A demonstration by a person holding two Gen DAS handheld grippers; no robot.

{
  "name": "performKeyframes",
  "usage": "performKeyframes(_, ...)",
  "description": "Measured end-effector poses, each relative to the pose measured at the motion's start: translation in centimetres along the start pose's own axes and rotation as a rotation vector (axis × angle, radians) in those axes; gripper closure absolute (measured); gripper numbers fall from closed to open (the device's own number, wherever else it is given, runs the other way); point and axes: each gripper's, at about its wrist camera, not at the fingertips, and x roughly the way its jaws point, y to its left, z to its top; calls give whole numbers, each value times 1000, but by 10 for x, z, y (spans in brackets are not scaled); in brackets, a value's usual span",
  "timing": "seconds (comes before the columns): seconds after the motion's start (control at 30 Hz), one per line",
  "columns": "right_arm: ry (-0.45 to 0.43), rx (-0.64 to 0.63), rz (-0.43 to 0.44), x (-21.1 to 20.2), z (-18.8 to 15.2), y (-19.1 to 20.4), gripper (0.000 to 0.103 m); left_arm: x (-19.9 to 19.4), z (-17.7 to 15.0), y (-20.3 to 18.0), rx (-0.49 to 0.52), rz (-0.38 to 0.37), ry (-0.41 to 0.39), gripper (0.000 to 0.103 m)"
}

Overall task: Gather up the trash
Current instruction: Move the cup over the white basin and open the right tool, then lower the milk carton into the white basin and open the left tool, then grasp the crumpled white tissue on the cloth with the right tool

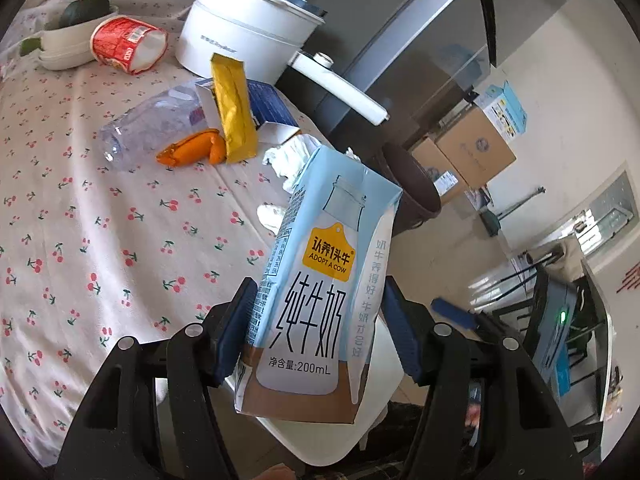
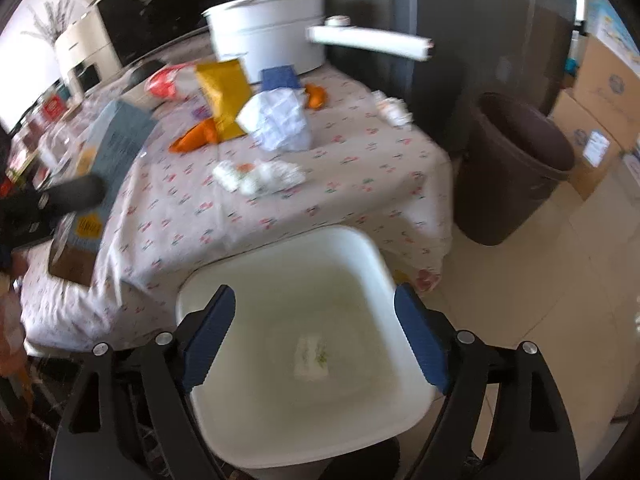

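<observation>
My left gripper (image 1: 318,320) is shut on a light-blue 200 mL milk carton (image 1: 320,280) and holds it above the table's near edge; the carton also shows blurred at the left of the right wrist view (image 2: 116,148). My right gripper (image 2: 316,332) is open and empty above a white chair seat (image 2: 304,312). Trash lies on the cherry-print tablecloth (image 1: 100,220): a clear plastic bottle (image 1: 152,124), orange peel (image 1: 192,148), a yellow packet (image 1: 234,112), a red cup (image 1: 128,44), crumpled tissues (image 2: 260,174) and crumpled paper (image 2: 278,120). A dark brown bin (image 2: 516,168) stands on the floor to the right of the table.
A white electric pot (image 1: 244,32) with a long handle (image 1: 340,88) stands at the table's back. A blue box (image 1: 268,104) lies behind the packet. A white bowl with a dark fruit (image 1: 68,36) is at the back left. Cardboard boxes (image 2: 600,96) stand beyond the bin, against a grey fridge (image 2: 460,40).
</observation>
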Motion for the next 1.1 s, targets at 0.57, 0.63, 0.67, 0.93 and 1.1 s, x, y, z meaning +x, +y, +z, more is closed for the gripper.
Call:
performKeyframes(0.57,-119,125,-147,-14,15,-40,16,46,-35,-29,110,-40,161,23)
performKeyframes(0.63,-122,121,-140,-13,19,-37,16,50,-37,-30,126,-36,175,21)
performKeyframes(0.67,-123,117,-139,-12,20,-35,16,50,-37,-30,127,-34,175,21)
performKeyframes(0.93,-131,42,-134,-5,28,-10,15,36,-23,-5,64,50,110,21)
performKeyframes(1.1,-142,-61,-160,3,32,13,13,19,-16,5,51,148,41,15)
